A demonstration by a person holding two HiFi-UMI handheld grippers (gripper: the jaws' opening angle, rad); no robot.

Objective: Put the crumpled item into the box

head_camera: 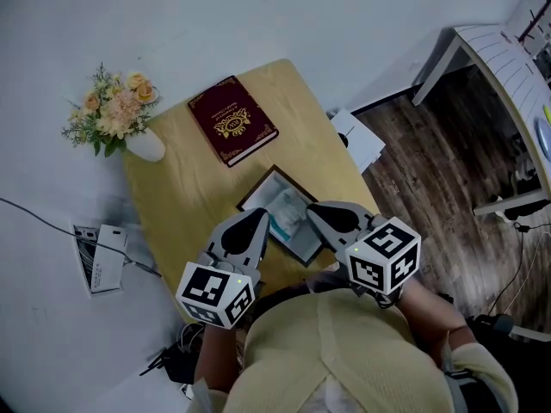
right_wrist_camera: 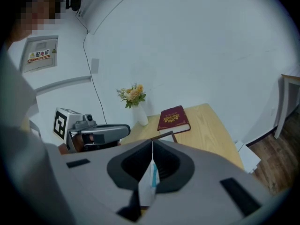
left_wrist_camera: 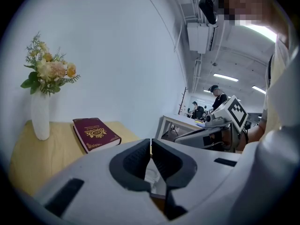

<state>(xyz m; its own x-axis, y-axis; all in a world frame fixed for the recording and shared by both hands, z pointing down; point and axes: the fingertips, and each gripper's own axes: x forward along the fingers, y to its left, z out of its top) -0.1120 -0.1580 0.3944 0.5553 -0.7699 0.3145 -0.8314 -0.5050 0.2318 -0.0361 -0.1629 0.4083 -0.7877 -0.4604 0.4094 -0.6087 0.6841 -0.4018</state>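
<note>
The crumpled item (head_camera: 288, 216), white with teal print, lies in the shallow dark-rimmed box (head_camera: 256, 192) on the wooden table. My two grippers flank it. The left gripper (head_camera: 261, 222) sits at its left edge and the right gripper (head_camera: 312, 213) at its right edge. In the right gripper view the jaws of my right gripper (right_wrist_camera: 152, 146) are shut, with a thin fold of the item (right_wrist_camera: 151, 184) pinched between the pads. My left gripper (left_wrist_camera: 150, 146) has its tips together. Through the gap behind them shows a white patch of the item (left_wrist_camera: 151, 175); I cannot tell whether any of it is caught.
A maroon book (head_camera: 231, 119) lies beyond the box, and a white vase of flowers (head_camera: 116, 110) stands at the table's far left corner. Papers (head_camera: 357, 136) lie on the floor to the right, near a white table (head_camera: 499, 50). A power strip (head_camera: 103, 256) and cables lie at the left.
</note>
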